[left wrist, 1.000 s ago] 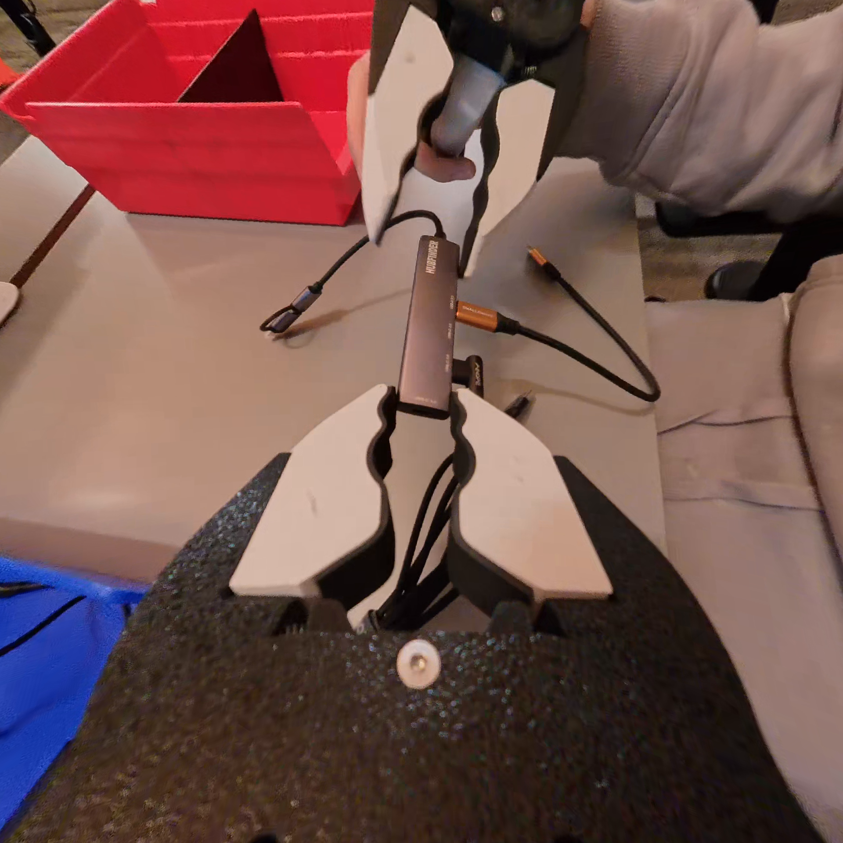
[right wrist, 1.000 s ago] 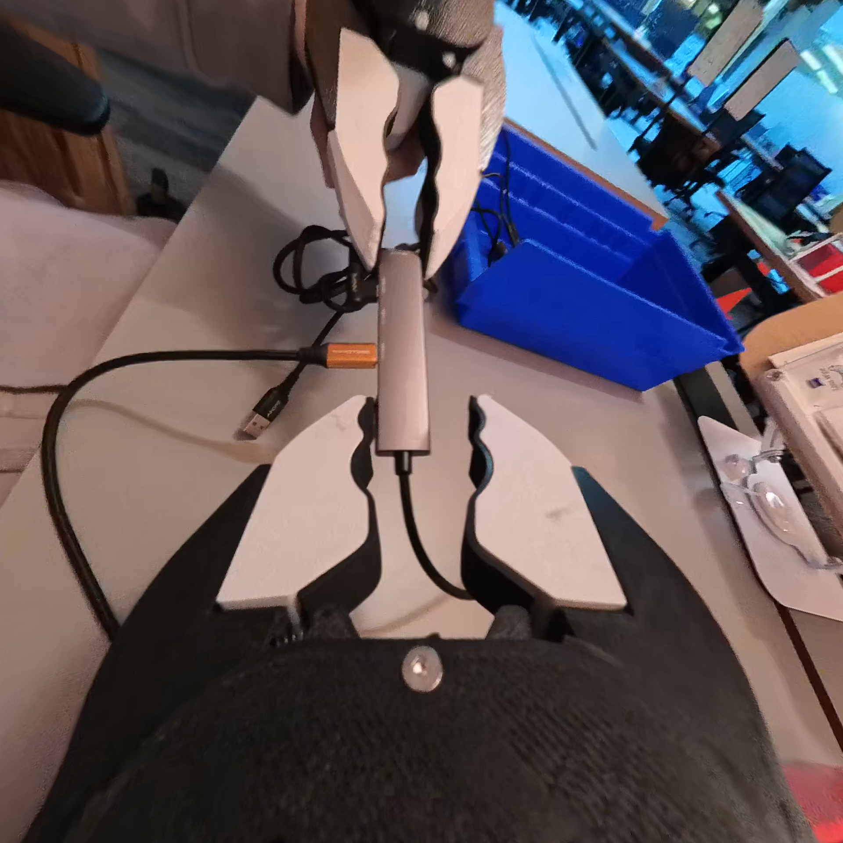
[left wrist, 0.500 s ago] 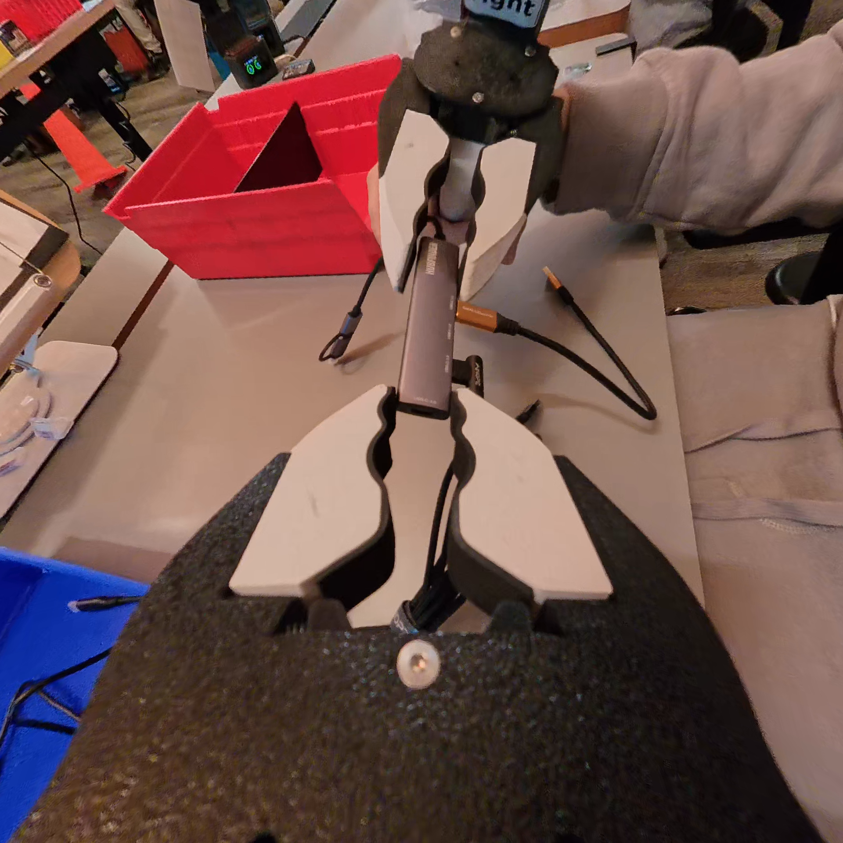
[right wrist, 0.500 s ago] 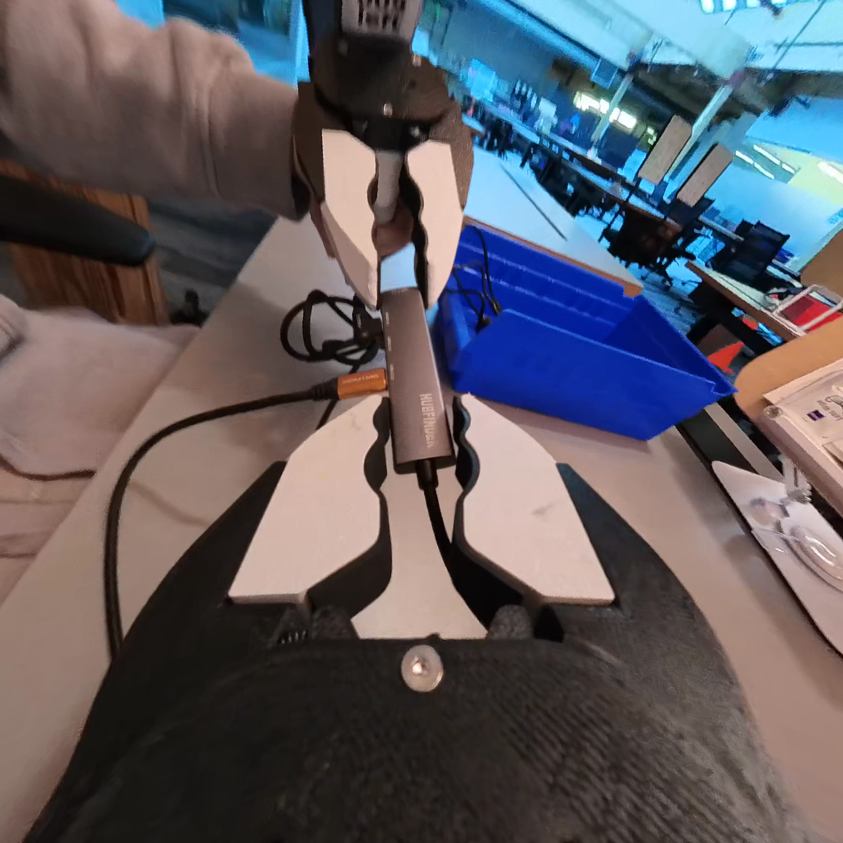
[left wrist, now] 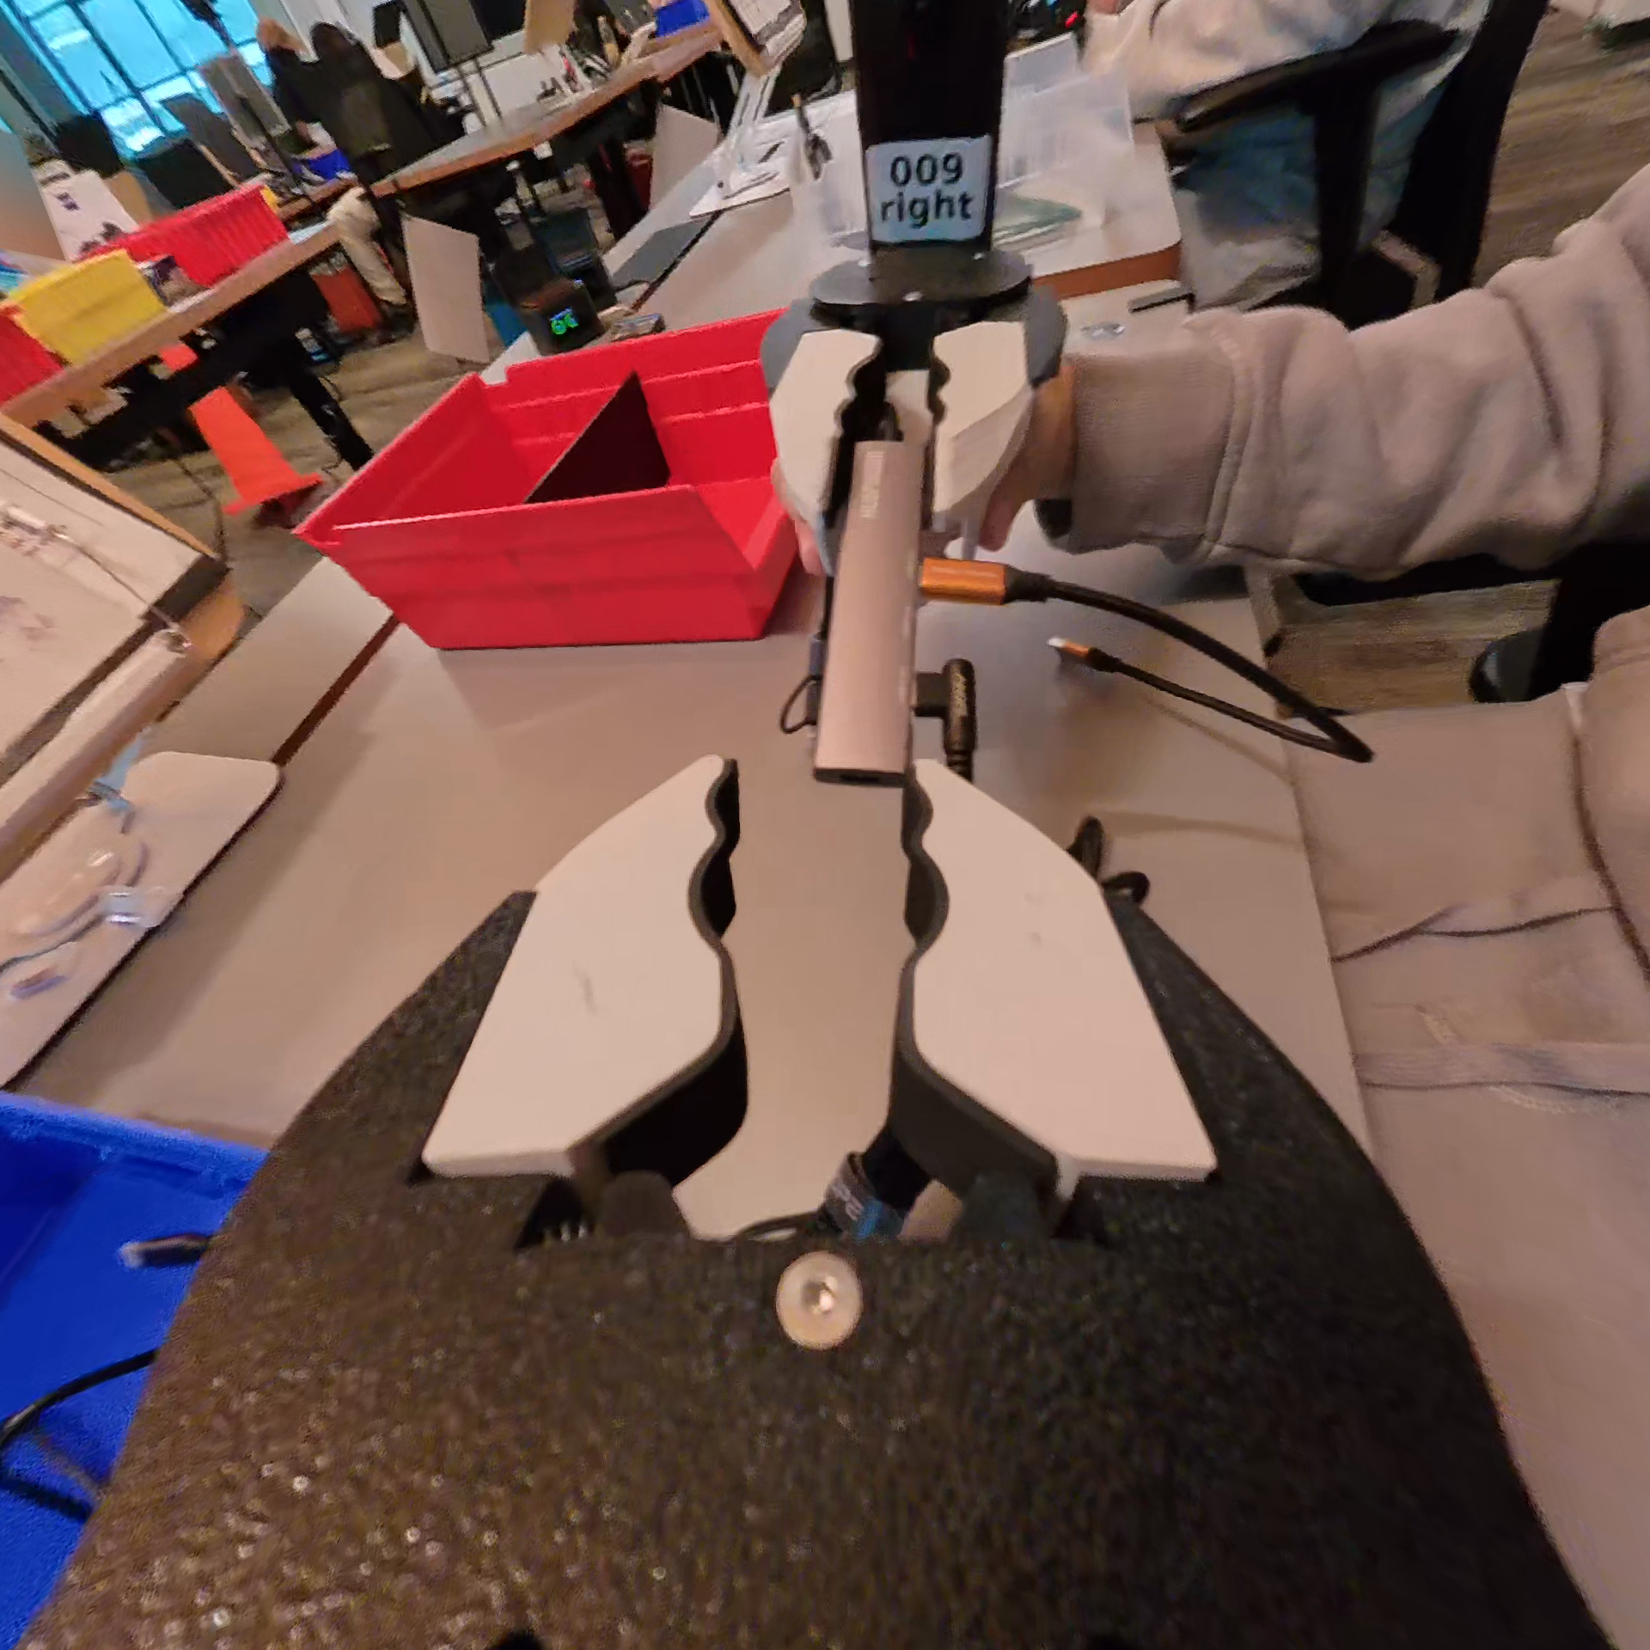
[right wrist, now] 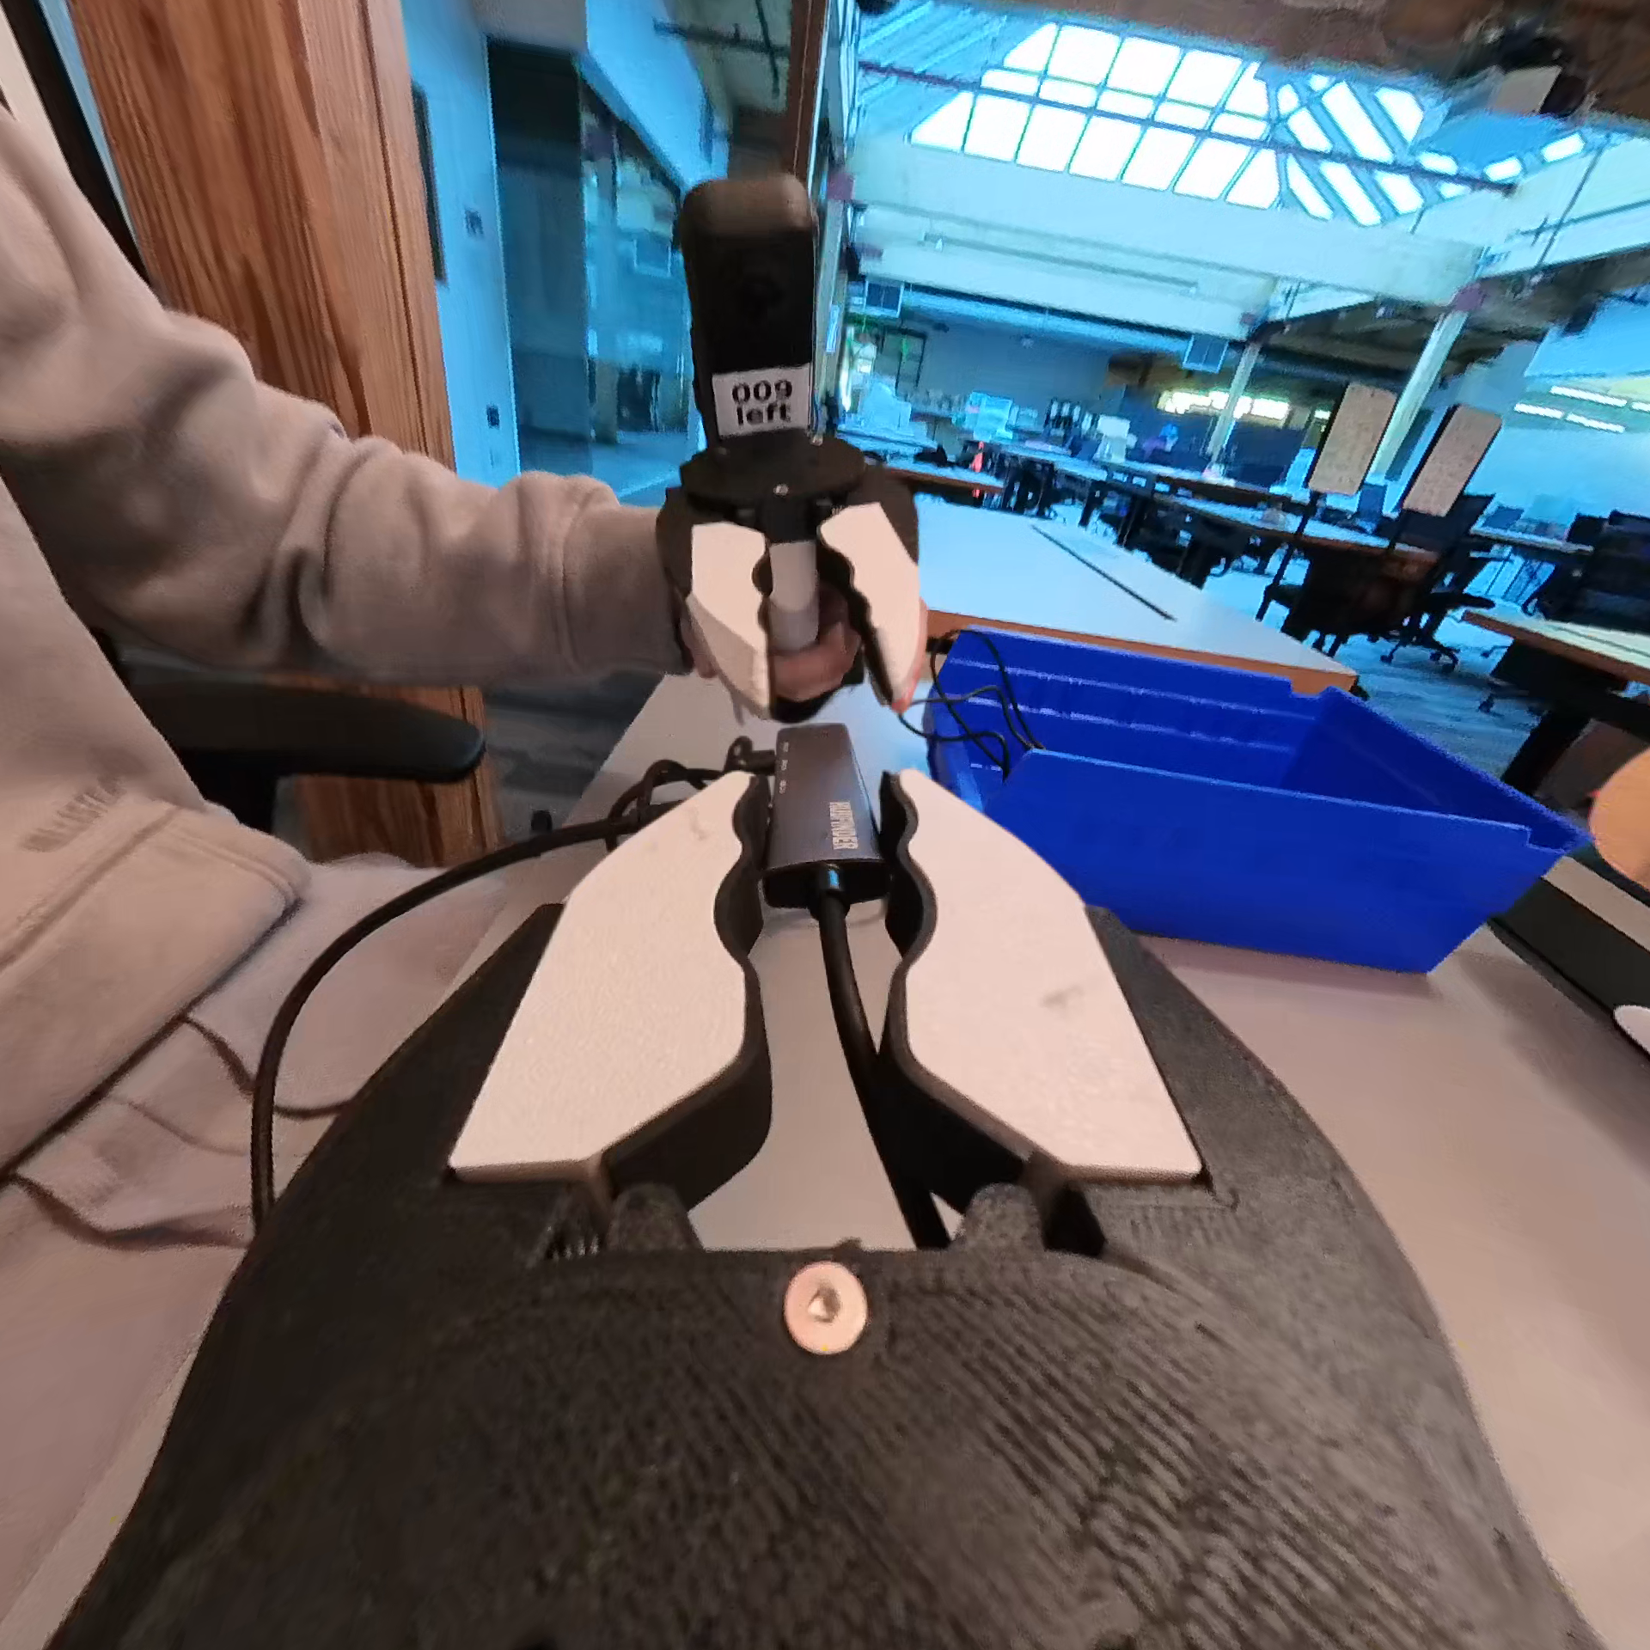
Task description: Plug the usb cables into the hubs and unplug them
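A grey usb hub [left wrist: 870, 616] is held off the table by its far end in my right gripper [left wrist: 893, 420]. An orange-plugged cable [left wrist: 969, 580] and a black plug [left wrist: 951, 705] sit in its side ports. My left gripper [left wrist: 821, 777] is open, with the hub's near end just off its right fingertip. In the right wrist view my right gripper [right wrist: 821, 790] is shut on the hub [right wrist: 826, 821], whose own black lead [right wrist: 848, 982] runs back between the fingers. The left gripper [right wrist: 804, 643] hangs open just above the hub's far end.
A red bin [left wrist: 554, 536] stands at the back left of the grey table [left wrist: 446, 804]. A blue bin [right wrist: 1250, 821] stands at the other end. A loose orange-tipped cable end [left wrist: 1071, 647] and black cable loops [right wrist: 679, 777] lie on the table. The person's lap borders the table edge. My right fingertips sit around 8 centimeters from my left ones.
My right gripper has shut on the hub's far end and raised it. My left gripper has opened, let go of the hub and drawn back.
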Demonstrator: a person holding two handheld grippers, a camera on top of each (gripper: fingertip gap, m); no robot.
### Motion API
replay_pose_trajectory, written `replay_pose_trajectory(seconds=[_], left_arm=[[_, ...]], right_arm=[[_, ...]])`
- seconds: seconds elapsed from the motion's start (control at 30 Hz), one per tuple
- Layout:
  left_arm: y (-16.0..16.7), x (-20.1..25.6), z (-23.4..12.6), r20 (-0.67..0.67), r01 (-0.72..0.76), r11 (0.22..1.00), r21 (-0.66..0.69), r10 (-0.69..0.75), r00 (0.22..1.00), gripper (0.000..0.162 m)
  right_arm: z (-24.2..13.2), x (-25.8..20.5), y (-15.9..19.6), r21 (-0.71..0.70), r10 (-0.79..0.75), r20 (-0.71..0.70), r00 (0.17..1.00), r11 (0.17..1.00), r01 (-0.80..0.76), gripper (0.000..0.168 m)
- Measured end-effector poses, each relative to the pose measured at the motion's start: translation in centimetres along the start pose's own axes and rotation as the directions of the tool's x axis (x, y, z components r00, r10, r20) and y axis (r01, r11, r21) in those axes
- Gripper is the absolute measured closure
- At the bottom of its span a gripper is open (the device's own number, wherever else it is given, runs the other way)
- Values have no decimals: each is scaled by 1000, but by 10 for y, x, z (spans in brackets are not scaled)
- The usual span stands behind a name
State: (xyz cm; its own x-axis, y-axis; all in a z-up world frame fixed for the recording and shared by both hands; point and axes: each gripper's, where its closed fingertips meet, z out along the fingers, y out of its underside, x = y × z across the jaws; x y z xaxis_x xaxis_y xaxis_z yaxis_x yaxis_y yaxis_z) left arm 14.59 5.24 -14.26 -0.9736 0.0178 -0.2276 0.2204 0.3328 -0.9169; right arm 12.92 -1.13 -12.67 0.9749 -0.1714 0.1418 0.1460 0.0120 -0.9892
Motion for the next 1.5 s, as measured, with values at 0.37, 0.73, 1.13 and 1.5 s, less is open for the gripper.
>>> replay_pose_trajectory(seconds=[0.37,0.73,1.13,1.5], left_arm=[[9,6,10,-69,65,995,74,-60,996,129],[-3,21,11,-185,119,981,152,-90,979,142],[-10,21,14,-176,134,971,199,-99,979,142],[-10,21,17,-152,118,976,181,-90,984,141]], right_arm=[[0,-3,-2,69,27,41,999,997,-30,144],[-6,-5,-7,142,47,78,996,988,-58,144],[-12,-2,-10,186,62,81,995,980,-76,144],[-16,0,-12,206,63,74,995,975,-77,144]])
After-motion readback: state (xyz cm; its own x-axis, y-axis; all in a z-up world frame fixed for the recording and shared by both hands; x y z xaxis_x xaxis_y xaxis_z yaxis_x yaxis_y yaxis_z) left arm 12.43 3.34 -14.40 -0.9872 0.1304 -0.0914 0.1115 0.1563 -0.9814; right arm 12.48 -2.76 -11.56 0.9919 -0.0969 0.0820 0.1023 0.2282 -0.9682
